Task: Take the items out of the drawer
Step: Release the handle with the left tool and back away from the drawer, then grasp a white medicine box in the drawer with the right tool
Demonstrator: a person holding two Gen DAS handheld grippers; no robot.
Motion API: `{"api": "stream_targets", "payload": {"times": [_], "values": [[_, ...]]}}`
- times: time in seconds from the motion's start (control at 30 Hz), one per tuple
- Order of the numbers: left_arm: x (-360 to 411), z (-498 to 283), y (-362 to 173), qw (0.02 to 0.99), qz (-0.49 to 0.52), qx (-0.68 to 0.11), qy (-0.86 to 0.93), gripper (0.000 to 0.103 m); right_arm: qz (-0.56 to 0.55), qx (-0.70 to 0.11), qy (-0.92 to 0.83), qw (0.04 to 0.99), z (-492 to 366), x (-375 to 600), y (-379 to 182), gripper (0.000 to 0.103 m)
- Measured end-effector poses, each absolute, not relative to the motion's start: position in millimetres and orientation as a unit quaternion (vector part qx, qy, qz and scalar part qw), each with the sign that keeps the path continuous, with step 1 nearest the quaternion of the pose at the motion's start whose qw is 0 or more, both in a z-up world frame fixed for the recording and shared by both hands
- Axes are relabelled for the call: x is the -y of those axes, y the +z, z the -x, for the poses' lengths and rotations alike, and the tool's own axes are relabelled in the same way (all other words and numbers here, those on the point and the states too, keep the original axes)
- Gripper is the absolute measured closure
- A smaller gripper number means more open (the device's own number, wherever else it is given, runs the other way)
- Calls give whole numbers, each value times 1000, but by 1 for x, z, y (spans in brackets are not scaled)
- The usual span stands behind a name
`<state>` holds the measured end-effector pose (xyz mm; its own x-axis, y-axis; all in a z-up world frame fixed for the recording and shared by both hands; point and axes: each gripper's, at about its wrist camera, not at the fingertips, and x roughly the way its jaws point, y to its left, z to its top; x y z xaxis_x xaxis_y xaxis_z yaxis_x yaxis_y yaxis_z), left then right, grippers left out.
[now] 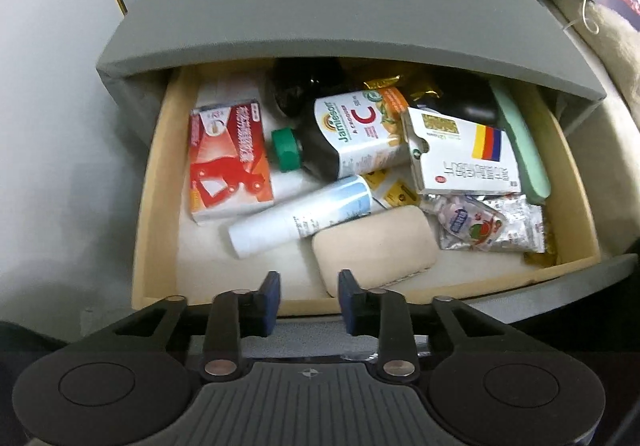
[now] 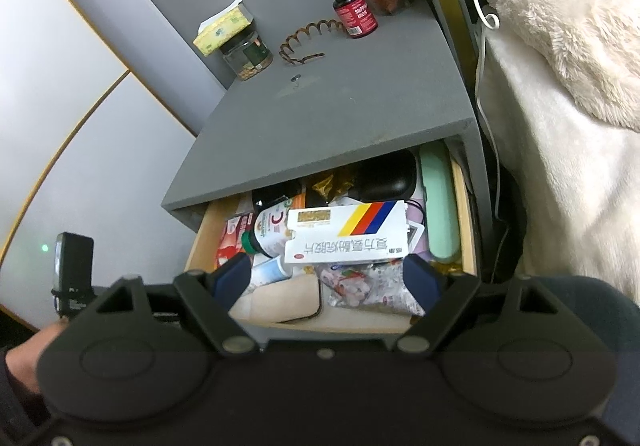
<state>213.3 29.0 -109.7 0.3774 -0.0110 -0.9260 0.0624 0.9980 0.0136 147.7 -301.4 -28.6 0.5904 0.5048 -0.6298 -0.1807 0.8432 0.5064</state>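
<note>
The drawer (image 1: 160, 206) stands pulled out, its wooden walls around several items. In it lie a red-and-white box (image 1: 228, 162), a dark vitamin bottle with a green cap (image 1: 352, 138), a white tube (image 1: 304, 214), a beige case (image 1: 376, 246), a striped white box (image 1: 464, 154), a foil sweets pouch (image 1: 480, 226) and a mint-green case (image 1: 524, 154). My left gripper (image 1: 308, 286) hovers over the drawer's front edge, its jaws narrowly apart and empty, beside the beige case's corner. My right gripper (image 2: 326, 270) is wide open above the striped white box (image 2: 352, 242), holding nothing.
The grey nightstand top (image 2: 320, 98) overhangs the drawer's back half. On it stand a red-labelled bottle (image 2: 354, 12), a glass jar (image 2: 248, 54) and a coiled hair clip (image 2: 308, 40). A cream blanket (image 2: 560, 106) lies to the right. A hand (image 2: 28, 354) shows at lower left.
</note>
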Motion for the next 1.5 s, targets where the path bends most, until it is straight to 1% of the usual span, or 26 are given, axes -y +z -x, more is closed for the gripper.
{"api": "stream_targets", "payload": {"times": [0.1, 0.17, 0.2, 0.3, 0.33, 0.47, 0.57, 0.63, 0.7, 0.77, 0.83, 0.87, 0.93, 0.97, 1.0, 1.03, 1.07, 1.1, 1.13, 1.17, 1.2, 1.23, 1.33, 1.5], "values": [[-40, -206, -89, 840, 2, -542, -19, 51, -168, -418, 200, 870, -151, 292, -24, 21], [-42, -195, -72, 849, 8, -529, -19, 28, -146, -425, 201, 871, -153, 286, -21, 18], [-44, -188, -61, 855, 12, -518, -19, 24, -135, -428, 202, 871, -154, 283, -20, 18], [-48, -165, -30, 872, 23, -489, -14, 22, -62, -410, 219, 883, -154, 256, -13, 15], [-49, -160, -24, 876, 25, -482, -8, 19, -30, -404, 224, 886, -156, 245, -12, 15], [-54, -142, -4, 891, 44, -452, 18, 15, 87, -399, 257, 876, -174, 194, -20, 15], [-53, -133, -1, 896, 39, -442, 27, 13, 142, -423, 278, 850, -196, 161, -40, 16], [-54, -134, -3, 893, 38, -448, 29, 12, 169, -439, 281, 836, -211, 143, -55, 20], [-56, -134, -5, 890, 39, -453, 31, 11, 198, -447, 279, 827, -221, 126, -69, 21], [-57, -135, -6, 891, 37, -452, 37, 8, 243, -453, 272, 813, -230, 107, -86, 21], [-57, -138, -5, 890, 36, -452, 32, 7, 281, -452, 262, 805, -233, 95, -101, 22], [-57, -137, -3, 893, 37, -449, 23, 3, 295, -450, 259, 802, -235, 89, -108, 22], [-57, -137, -3, 892, 42, -451, 17, 2, 326, -451, 251, 792, -235, 79, -120, 28], [-57, -137, -3, 891, 45, -451, 14, 2, 351, -452, 243, 783, -234, 72, -129, 40], [-57, -136, -3, 891, 47, -452, 11, 2, 359, -452, 239, 781, -235, 71, -131, 56], [-56, -136, -3, 891, 46, -452, 9, 2, 374, -449, 225, 780, -234, 70, -135, 57], [-56, -135, -3, 891, 46, -452, 8, 2, 373, -445, 220, 784, -232, 72, -134, 68], [-57, -134, -2, 891, 48, -452, 8, 2, 369, -440, 216, 790, -230, 74, -131, 77], [-58, -133, -2, 891, 50, -452, 9, 2, 366, -433, 212, 796, -227, 78, -126, 80], [-59, -134, -1, 890, 55, -452, 10, 2, 362, -425, 208, 803, -224, 81, -121, 85], [-61, -134, 0, 890, 61, -451, 9, 2, 360, -416, 207, 809, -220, 84, -115, 88], [-63, -134, 1, 890, 68, -450, 9, 2, 359, -407, 205, 814, -216, 88, -110, 89], [-68, -136, 4, 892, 76, -446, 12, 2, 305, -381, 218, 846, -198, 112, -67, 95], [-71, -138, 5, 895, 70, -440, 16, 2, 197, -363, 270, 870, -194, 133, -1, 96]]}}
